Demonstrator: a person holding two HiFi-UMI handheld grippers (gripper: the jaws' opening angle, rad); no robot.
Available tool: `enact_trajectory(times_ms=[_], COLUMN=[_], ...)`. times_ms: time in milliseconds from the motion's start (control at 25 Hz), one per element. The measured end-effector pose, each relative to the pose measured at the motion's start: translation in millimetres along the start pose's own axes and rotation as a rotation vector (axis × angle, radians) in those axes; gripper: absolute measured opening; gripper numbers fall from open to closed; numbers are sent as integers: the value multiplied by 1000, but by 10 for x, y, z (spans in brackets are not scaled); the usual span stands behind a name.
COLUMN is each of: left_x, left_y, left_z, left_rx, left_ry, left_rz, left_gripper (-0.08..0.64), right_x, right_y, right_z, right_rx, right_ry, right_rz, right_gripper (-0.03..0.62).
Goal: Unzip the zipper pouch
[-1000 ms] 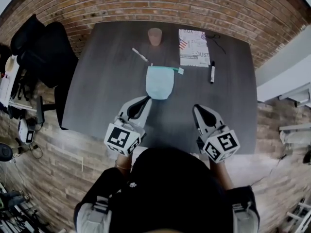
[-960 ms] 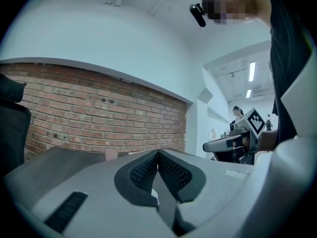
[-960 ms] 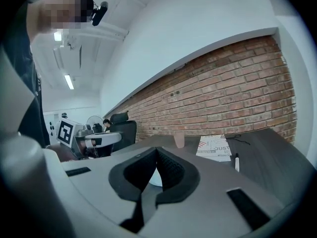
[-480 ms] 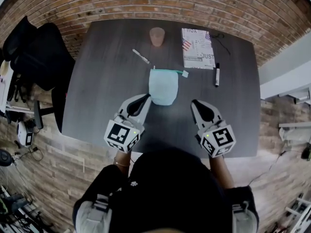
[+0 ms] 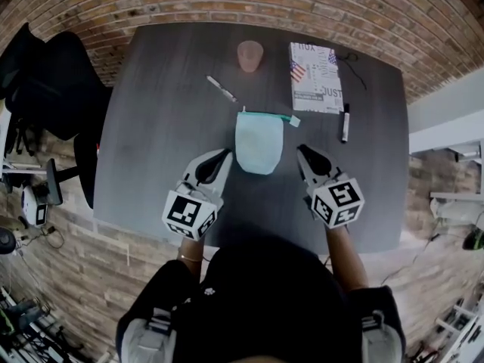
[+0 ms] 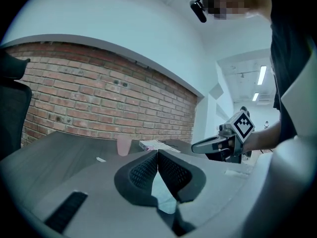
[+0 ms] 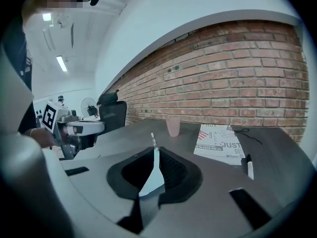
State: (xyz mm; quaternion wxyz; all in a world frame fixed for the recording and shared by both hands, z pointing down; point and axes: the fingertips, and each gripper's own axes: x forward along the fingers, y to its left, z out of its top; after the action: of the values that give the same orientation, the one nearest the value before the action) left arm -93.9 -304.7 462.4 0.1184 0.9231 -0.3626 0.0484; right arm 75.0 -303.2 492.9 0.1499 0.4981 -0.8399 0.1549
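A pale blue zipper pouch (image 5: 259, 142) lies flat in the middle of the dark table (image 5: 166, 127), with its teal zipper (image 5: 265, 115) along the far edge and a white tag (image 5: 295, 120) at the zipper's right end. My left gripper (image 5: 224, 156) is shut and empty, its tips just left of the pouch's near corner. My right gripper (image 5: 302, 151) hovers just right of the pouch; its jaws have just been opening to a narrow gap with nothing between them. In the left gripper view the pouch (image 6: 163, 192) shows below the shut tips (image 6: 157, 155). In the right gripper view it (image 7: 151, 180) shows through the gap (image 7: 155, 150).
Beyond the pouch stand a pink cup (image 5: 250, 54), a white pen (image 5: 221, 88), a printed booklet (image 5: 316, 78) and a black marker (image 5: 345, 122). A thin cable (image 5: 352, 59) lies by the booklet. A black office chair (image 5: 53, 82) stands left of the table. Brick floor surrounds it.
Both grippers have moved forward over the table toward the pouch and now flank its near corners. The pouch has not moved.
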Motion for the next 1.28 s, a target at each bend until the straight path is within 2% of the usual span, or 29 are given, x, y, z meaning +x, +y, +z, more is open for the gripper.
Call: enact_trajectory(times_ms=[320,760,960,1280], left_x=[80,158,180,157], left_y=[242,370,391,406], left_z=[-119,-226,-254,-295], left_rx=[-31,-44,-47,-56], left_ry=[14,35,42,47], left_rz=[33,37,39,45], left_gripper=[5,5,5,5], right_x=[548,1113,1254,1375], right_y=[-187,-437,-482,-483], right_z=[-187,-567,-762,-995], right_rx=[42,76,55,-14], right_ry=[78,212,285,378], right_rz=[33,-2,-11,-9], right_gripper=[61,90,115,120])
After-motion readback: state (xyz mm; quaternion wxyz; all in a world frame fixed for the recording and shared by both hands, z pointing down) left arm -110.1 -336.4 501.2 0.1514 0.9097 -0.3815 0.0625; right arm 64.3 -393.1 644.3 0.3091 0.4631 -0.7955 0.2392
